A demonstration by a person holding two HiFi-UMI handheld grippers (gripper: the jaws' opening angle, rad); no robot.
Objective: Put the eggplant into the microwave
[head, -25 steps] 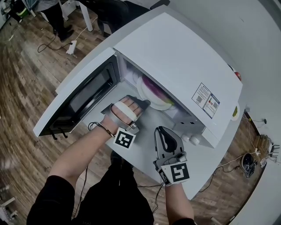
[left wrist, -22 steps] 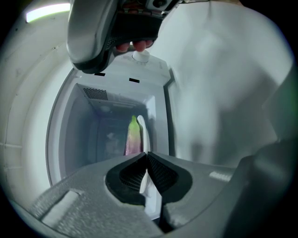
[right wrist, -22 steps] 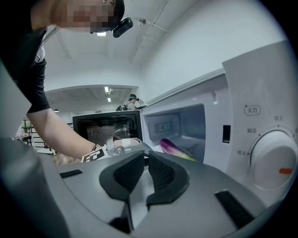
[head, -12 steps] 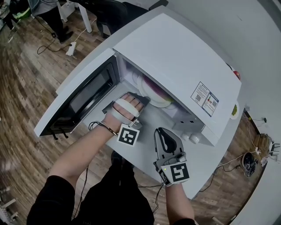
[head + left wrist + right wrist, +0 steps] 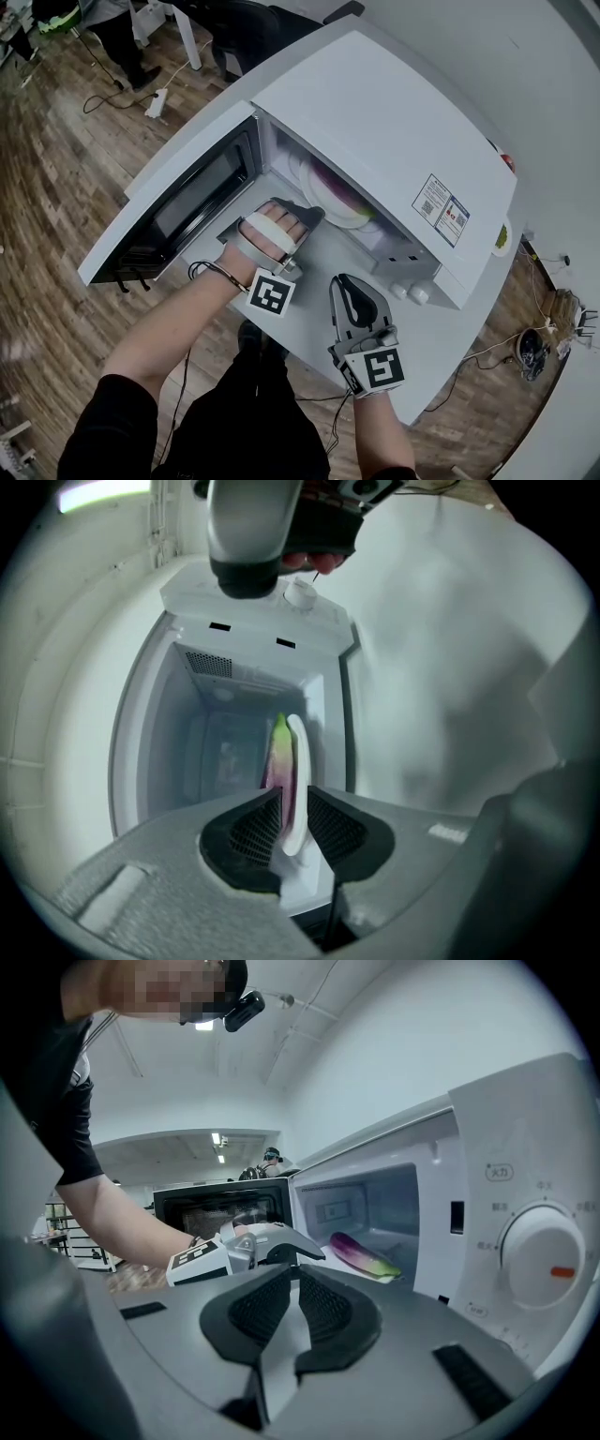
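Note:
The purple eggplant with a green end lies on a white plate inside the open white microwave. My left gripper reaches into the microwave's mouth. Its jaws have just been opening and now stand apart, with the plate's rim and the eggplant's near end in the gap and the pads clear of both. My right gripper rests outside in front of the control panel, shut on nothing.
The microwave door hangs open to the left of my left arm. Two white knobs sit on the panel beside my right gripper. Wooden floor with cables surrounds the white table.
The left gripper's jaws look slightly wider apart at the plate's rim than before. Both hands stay where they were.

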